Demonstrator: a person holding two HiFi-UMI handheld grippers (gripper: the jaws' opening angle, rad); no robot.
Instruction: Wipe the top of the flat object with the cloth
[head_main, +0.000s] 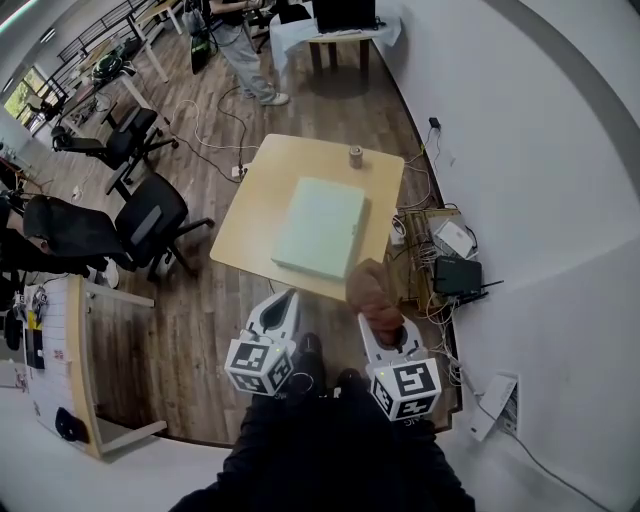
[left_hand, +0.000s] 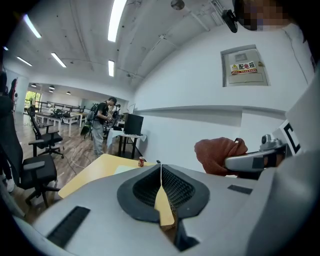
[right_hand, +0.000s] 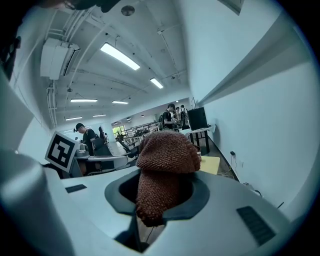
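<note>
Holding a rust-brown cloth (right_hand: 165, 165) in your right gripper (head_main: 378, 322), you stand at the near side of a light wood table (head_main: 250, 220) w/ both tools raised. The right fingers are clamped on the cloth's lower part; the rest bulges up & over the tips in a rounded lump. Your left gripper (left_hand: 161, 172) carries nothing: its fingers are pressed together, tip to tip, no gap btwn them. It sits just left of the right one, both pointing toward the table. From the head view the cloth hangs over the table's near right edge, short of the flat pad (head_main: 320, 227) & not touching it. That pad, pale green & rectangular, lies flat on the table, centre-right, long side running near to far. A small can (head_main: 355, 156) stands upright beyond it nr the far edge, apart from the pad. Black office chairs (head_main: 150, 215) sit left of the table. Cables (head_main: 420, 250) & a black box (head_main: 458, 272) lie along the white wall (head_main: 520, 150) at right. A person (head_main: 245, 50) stands by desks at the far end.
</note>
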